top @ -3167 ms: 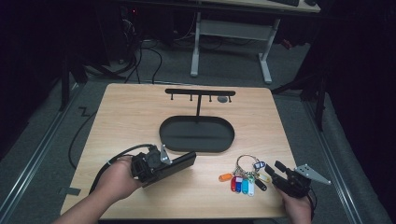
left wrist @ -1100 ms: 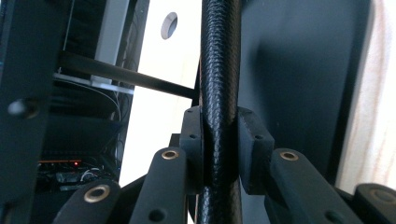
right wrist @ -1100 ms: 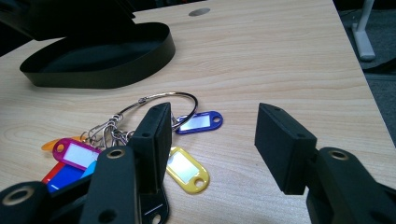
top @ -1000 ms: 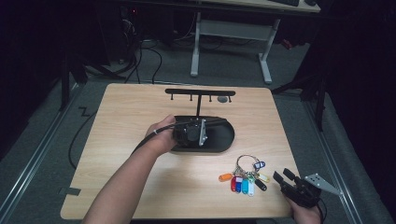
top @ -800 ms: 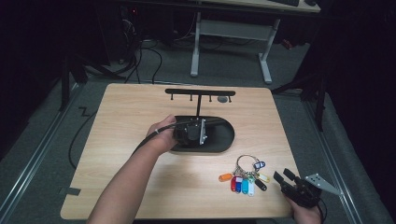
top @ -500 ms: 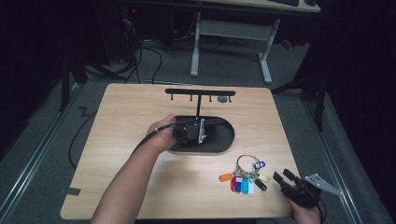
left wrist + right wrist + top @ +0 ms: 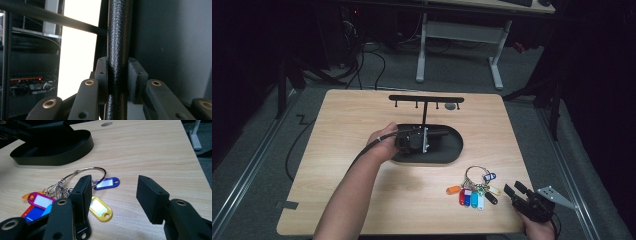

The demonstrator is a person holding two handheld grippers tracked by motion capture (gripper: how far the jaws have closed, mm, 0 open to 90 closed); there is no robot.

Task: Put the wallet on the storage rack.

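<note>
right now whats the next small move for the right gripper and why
Probably ease the right gripper forward and down onto the key ring: its jaws stand open just short of the tags, while the left gripper is shut on the stand's post, steadying it for hanging.

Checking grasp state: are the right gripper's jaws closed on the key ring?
No, the right gripper stands open, jaws apart above the key ring and tags, gripping nothing.

black stand (image 7: 424, 120), multicoloured key tags (image 7: 472, 192) (yellow nearest)
</note>
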